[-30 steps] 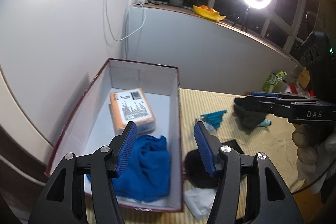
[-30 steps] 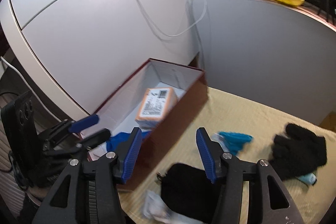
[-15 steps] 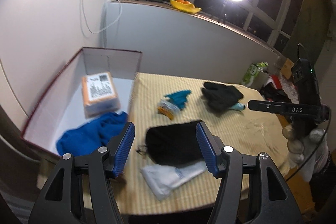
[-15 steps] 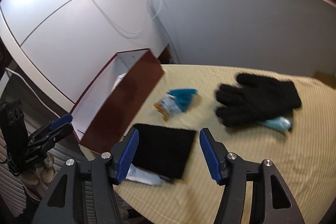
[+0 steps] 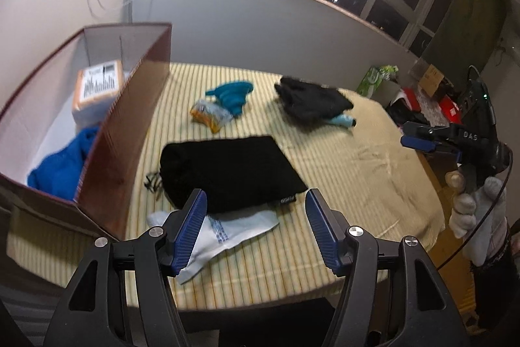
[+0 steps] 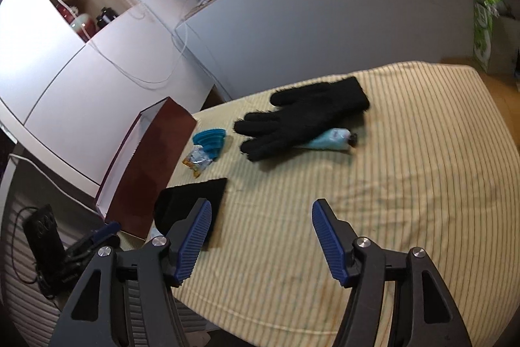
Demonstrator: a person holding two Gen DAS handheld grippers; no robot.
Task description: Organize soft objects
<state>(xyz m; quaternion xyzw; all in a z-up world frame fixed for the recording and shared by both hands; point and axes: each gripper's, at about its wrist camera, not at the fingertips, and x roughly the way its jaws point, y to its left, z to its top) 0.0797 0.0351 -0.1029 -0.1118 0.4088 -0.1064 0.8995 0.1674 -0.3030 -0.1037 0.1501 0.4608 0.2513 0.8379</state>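
My left gripper (image 5: 256, 230) hovers over the table's near edge, jaws opening, nothing between them. Just beyond its tips lie a white sock (image 5: 227, 230) and a black pouch (image 5: 227, 171). Further back are a teal sock (image 5: 232, 93), a snack packet (image 5: 209, 114), black gloves (image 5: 312, 103) and a light blue tube (image 5: 343, 120). My right gripper (image 6: 260, 243) is over bare striped cloth, jaws opening and empty, with the gloves (image 6: 302, 119) ahead and the pouch (image 6: 191, 207) to its left. A maroon box (image 5: 130, 126) on the left holds a blue cloth (image 5: 61, 165) and an orange package (image 5: 97, 86).
A striped yellow cloth (image 6: 406, 184) covers the table, whose right half is bare cloth. White cabinets and a grey partition stand behind. A gloved hand (image 5: 471, 207) holds the right gripper off the table's right edge. Cartons and a green bag (image 5: 377, 77) sit beyond the far right corner.
Both grippers have swung right, away from the box and out over the table. The left one now faces the pouch and white sock. The right one rolled and faces the gloves. Both gaps have widened.
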